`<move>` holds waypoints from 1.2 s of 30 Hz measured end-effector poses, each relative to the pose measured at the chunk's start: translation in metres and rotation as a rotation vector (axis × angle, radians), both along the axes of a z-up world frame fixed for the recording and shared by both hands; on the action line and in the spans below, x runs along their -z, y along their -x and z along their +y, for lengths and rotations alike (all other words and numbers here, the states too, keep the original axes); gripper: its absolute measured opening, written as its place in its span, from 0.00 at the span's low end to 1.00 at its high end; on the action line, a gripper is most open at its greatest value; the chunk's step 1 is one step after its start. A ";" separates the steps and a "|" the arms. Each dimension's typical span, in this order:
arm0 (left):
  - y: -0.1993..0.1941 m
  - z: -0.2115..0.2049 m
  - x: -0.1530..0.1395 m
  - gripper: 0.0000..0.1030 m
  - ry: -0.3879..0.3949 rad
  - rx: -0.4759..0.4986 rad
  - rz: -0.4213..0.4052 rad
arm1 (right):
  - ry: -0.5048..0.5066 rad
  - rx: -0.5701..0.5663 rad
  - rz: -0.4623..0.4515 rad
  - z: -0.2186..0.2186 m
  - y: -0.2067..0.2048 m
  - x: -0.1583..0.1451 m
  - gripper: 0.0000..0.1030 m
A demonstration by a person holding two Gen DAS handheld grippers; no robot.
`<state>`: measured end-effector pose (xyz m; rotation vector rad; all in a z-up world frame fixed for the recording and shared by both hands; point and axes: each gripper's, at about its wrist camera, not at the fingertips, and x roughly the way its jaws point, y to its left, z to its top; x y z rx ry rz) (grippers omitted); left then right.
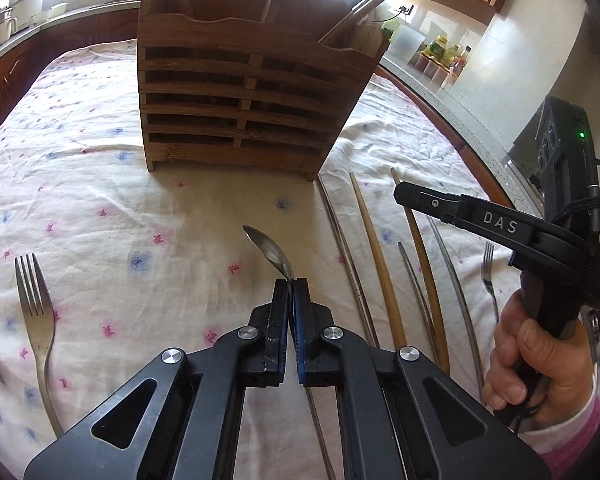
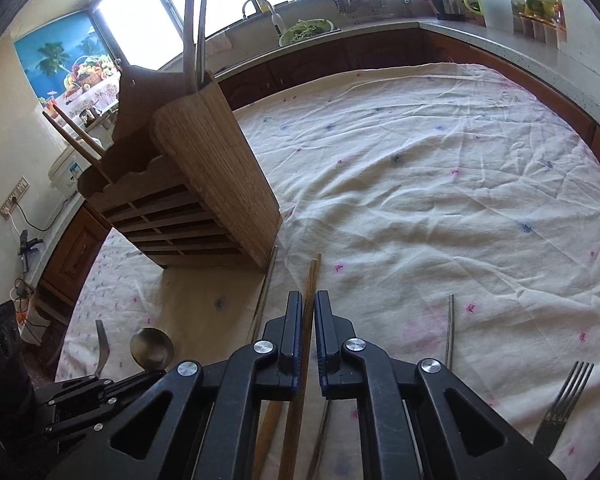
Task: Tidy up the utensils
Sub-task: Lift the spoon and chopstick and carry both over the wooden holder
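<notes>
A slatted wooden utensil holder stands on the flowered tablecloth; it also shows in the right wrist view, with chopsticks standing in it. My left gripper is shut on a metal spoon, held above the cloth in front of the holder. The spoon bowl also shows in the right wrist view. My right gripper is nearly shut around a wooden chopstick lying on the cloth; contact is unclear. It appears in the left wrist view over the chopsticks.
Several wooden and metal chopsticks lie right of the holder. A fork lies at the left, another fork at the right. A metal chopstick lies apart. Kitchen counters surround the table.
</notes>
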<state>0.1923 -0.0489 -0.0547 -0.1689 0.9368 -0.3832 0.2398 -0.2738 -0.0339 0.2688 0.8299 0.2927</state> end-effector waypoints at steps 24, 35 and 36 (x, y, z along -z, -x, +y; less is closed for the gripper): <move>0.073 0.037 -0.090 0.01 0.111 -0.037 -0.233 | -0.102 0.010 -0.267 -0.020 0.100 -0.102 0.05; 0.086 0.046 -0.107 0.02 0.117 -0.049 -0.290 | -0.120 0.028 -0.357 -0.023 0.122 -0.126 0.05; 0.087 0.047 -0.108 0.02 0.116 -0.051 -0.294 | -0.120 0.029 -0.361 -0.023 0.122 -0.128 0.05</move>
